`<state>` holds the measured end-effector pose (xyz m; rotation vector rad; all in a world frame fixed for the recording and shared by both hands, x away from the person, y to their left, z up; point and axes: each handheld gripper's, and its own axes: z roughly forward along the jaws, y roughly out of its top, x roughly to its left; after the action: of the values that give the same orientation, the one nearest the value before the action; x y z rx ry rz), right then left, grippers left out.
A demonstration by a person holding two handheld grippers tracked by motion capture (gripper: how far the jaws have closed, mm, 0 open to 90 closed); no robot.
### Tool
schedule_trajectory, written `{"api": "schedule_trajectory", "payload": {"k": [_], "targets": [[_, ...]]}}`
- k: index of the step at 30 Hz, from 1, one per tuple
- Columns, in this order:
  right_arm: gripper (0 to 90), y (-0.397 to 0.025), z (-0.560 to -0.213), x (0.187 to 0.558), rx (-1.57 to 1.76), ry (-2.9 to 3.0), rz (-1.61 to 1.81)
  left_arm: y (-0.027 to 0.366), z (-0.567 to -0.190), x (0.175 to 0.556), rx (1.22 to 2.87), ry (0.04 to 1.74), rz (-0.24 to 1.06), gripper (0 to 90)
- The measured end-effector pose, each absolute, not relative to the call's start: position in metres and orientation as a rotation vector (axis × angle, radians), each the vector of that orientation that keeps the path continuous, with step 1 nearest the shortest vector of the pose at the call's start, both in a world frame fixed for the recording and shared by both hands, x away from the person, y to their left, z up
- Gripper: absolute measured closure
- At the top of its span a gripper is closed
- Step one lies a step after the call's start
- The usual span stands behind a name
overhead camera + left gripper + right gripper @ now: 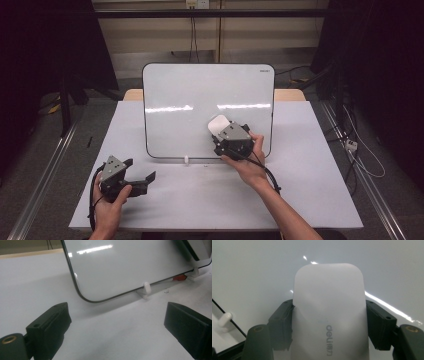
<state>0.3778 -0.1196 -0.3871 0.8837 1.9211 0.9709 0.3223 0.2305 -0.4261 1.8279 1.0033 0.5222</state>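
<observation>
White tabletop (pixel 200 200) takes most of the scene, with dark curtains at both sides and a pale wall behind. On the table stands a whiteboard (pixel 200 100), leaning back a little on small white clip feet (pixel 146 288); its surface is clean and reflects two strips of ceiling light. The right gripper (pixel 222 131) is held against the lower right part of the board, and its jaws are clamped on a white eraser (pixel 329 312) — one black jaw presses each long side of it. In the right gripper view the eraser sits exactly between the jaws, its rounded end standing out well past the jaw tips, its grey printed lettering near the bottom, and the board surface right behind it. I cannot tell if the eraser's underside really touches the board. The left gripper (pixel 141 172) rests low over the table near the front left, well apart from the board, held in the person's left hand (pixel 111 202). Its jaws are spread wide with nothing between them — bare table lies in the gap. Something small and red (pixel 180 278) lies at the board's bottom edge.
</observation>
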Motion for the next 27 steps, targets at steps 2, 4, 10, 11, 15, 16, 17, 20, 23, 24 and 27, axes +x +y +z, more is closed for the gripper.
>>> {"api": "schedule_trajectory", "payload": {"k": [2,4,10,11,15,16,17,20,23,24,27], "targets": [[31.1,-0.128,-0.386,0.377,0.9,1.906,0.971,0.232,-0.427,0.322,1.826,1.008,0.52,6.3],[31.1,-0.135,-0.385,0.376,0.926,1.891,0.973,0.234,-0.426,0.322,1.835,1.006,0.526,6.3],[31.1,-0.151,-0.388,0.372,0.977,1.876,0.965,0.233,-0.426,0.321,1.822,1.012,0.522,6.3],[31.1,-0.153,-0.389,0.371,0.981,1.879,0.957,0.233,-0.426,0.321,1.822,1.013,0.522,6.3],[31.1,-0.162,-0.394,0.369,1.0,1.873,0.945,0.234,-0.426,0.321,1.833,1.01,0.529,6.3],[31.1,-0.165,-0.395,0.37,1.006,1.872,0.942,0.233,-0.426,0.321,1.822,1.018,0.525,6.3],[31.1,-0.167,-0.396,0.37,1.012,1.871,0.942,0.233,-0.427,0.321,1.823,1.019,0.524,6.3],[31.1,-0.172,-0.399,0.373,1.014,1.856,0.91,0.232,-0.425,0.321,1.838,1.008,0.528,6.3],[31.0,-0.175,-0.402,0.376,1.006,1.842,0.895,0.23,-0.425,0.321,1.825,1.006,0.527,6.3],[31.0,-0.174,-0.402,0.376,1.008,1.841,0.891,0.23,-0.425,0.321,1.826,1.007,0.526,6.3],[30.9,-0.174,-0.403,0.376,1.005,1.841,0.892,0.23,-0.425,0.322,1.829,1.009,0.532,6.3]]}}
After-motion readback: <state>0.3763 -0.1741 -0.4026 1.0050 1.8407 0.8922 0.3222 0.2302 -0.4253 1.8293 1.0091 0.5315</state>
